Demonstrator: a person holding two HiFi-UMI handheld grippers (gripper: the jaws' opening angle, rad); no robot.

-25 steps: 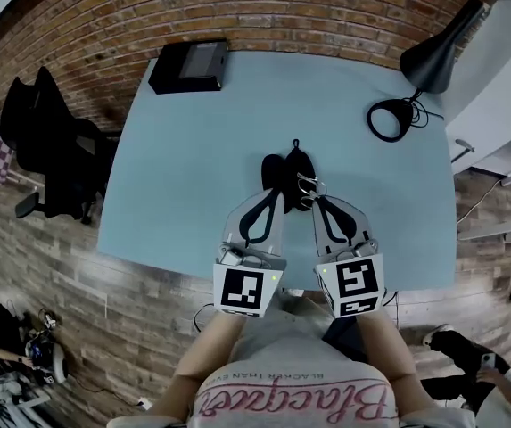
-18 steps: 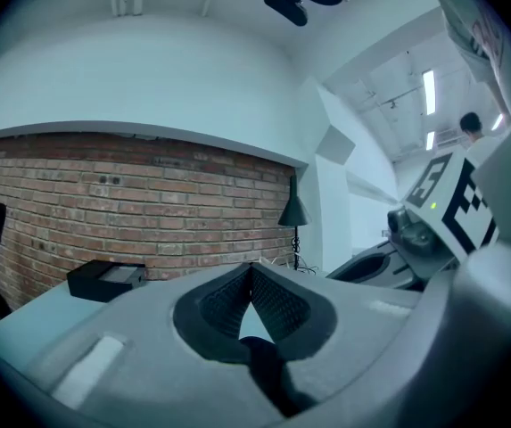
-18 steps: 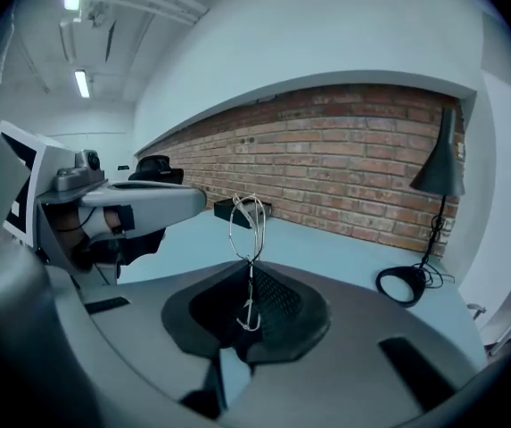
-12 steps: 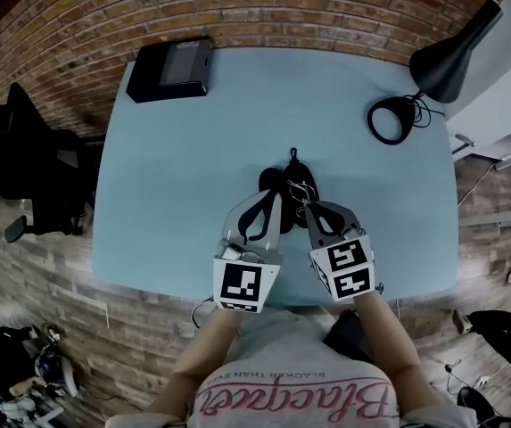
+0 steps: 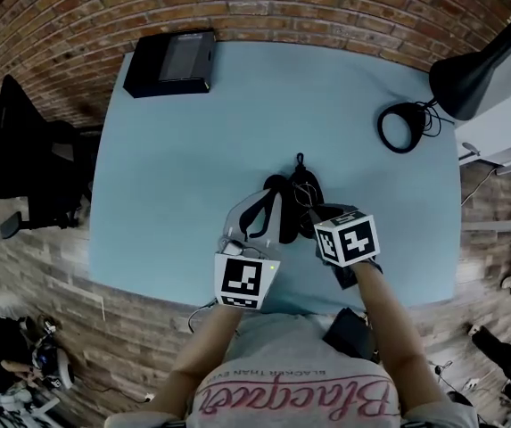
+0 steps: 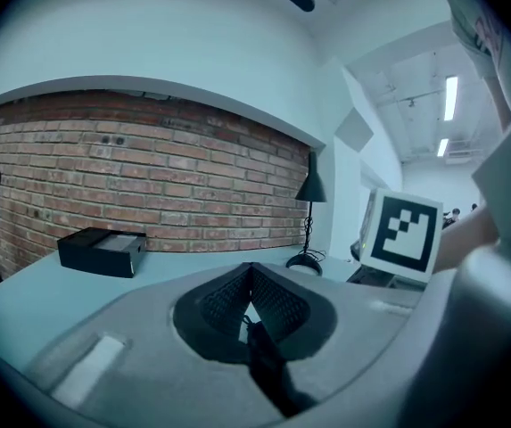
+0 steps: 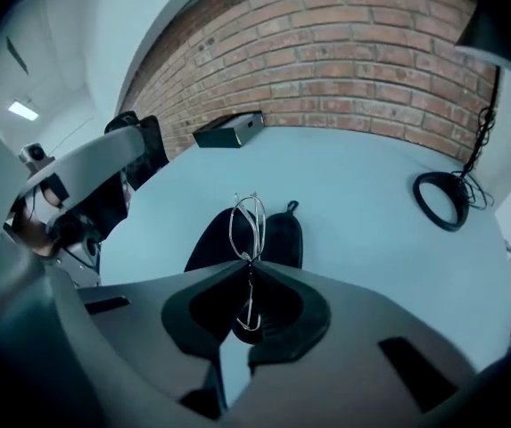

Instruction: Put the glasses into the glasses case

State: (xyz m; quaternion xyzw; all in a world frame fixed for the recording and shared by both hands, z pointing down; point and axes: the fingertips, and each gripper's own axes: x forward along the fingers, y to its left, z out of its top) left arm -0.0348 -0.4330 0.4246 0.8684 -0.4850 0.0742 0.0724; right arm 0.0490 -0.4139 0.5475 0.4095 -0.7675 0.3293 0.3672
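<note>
The black glasses case (image 5: pixel 301 185) lies open near the middle of the blue table (image 5: pixel 193 150). My left gripper (image 5: pixel 276 206) is shut on the case's left half; in the left gripper view a thin black edge of the case (image 6: pixel 266 366) runs between the closed jaws (image 6: pixel 251 279). My right gripper (image 5: pixel 312 209) is shut on the wire-framed glasses (image 7: pixel 247 224) and holds them folded, just above the open case (image 7: pixel 282 232). In the head view the glasses (image 5: pixel 304 192) show as thin metal loops over the case's right half.
A black box (image 5: pixel 170 61) sits at the table's far left corner by the brick wall. A black desk lamp (image 5: pixel 482 61) with round base (image 5: pixel 401 127) and cord stands at the far right. A black office chair (image 5: pixel 19 150) stands left of the table.
My right gripper has tipped up and drawn in, bringing the glasses closer over the case. The left gripper has stayed on the case.
</note>
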